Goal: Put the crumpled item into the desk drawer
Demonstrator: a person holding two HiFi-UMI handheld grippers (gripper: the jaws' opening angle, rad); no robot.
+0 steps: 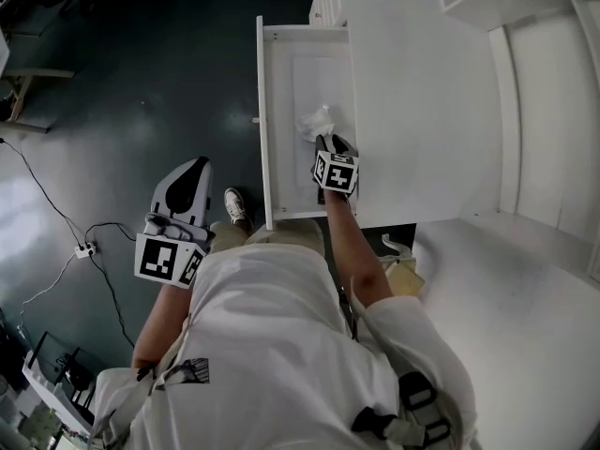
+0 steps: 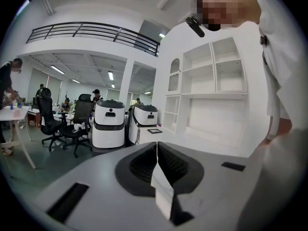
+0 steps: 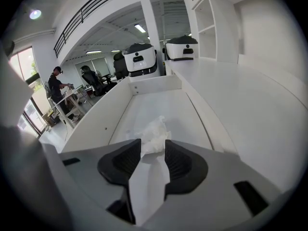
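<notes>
Person's white top fills the bottom of the head view, nearest the lens. Both arms reach forward from it.

Right gripper is inside the open desk drawer. Its jaws stand apart and the pads press on nothing. The crumpled tissue lies on the drawer floor straight ahead of the tips, touching or just beside them. In the right gripper view the tissue shows partly through the gap of the right gripper, but the gap stays clear on each side of it, so it is not gripped.

Key relation: the tissue is dead ahead along the jaw axis, toward the drawer's far end and nearer the desk-side wall than the outer wall.

Tissue look: white, thin, soft and bunched, with creased folds and one peak sticking up. It is a lump with no clear long axis.

Left gripper has its jaws together with nothing between them, as the left gripper view also shows. It hangs over the dark floor, well apart from the drawer, so the right is the nearer one by far.

Judgement: the item looks placed. The next move is likely a straight pull-back of the right gripper without snagging the tissue. The drawer is wide open.
</notes>
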